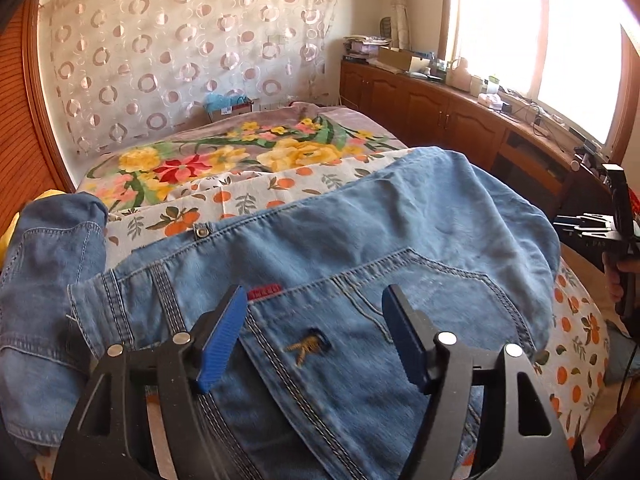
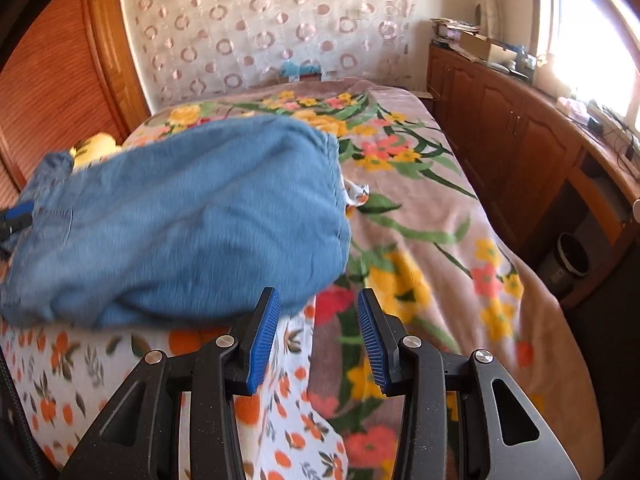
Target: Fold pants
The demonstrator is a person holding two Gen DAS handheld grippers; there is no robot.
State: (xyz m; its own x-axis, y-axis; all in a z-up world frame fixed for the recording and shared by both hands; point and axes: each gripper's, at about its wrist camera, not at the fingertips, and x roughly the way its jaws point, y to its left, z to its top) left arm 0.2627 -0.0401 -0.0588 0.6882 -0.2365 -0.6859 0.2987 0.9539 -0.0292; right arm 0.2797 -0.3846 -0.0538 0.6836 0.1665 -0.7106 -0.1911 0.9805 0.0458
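The blue denim jeans lie bunched on the bed, resting on an orange-print sheet that overlies a floral blanket. In the left wrist view the waistband with its metal button runs across the middle, and a back pocket with a small embroidered mark faces up. The left gripper hovers just over that pocket, its blue-padded jaws spread wide to either side of the mark, with denim beneath them but nothing pinched between the pads. A red tag at the pocket edge shows just beside the left-hand pad.

In the right wrist view the jeans form a folded heap at left, one rounded fold reaching toward the near edge. The right gripper sits beside that fold, jaws partly open and empty, with sheet and blanket showing through the gap; its left-hand pad is near the denim's edge, and whether it touches cannot be told. The same gripper appears at the far right of the left view, held by a hand. A wooden cabinet runs under the window
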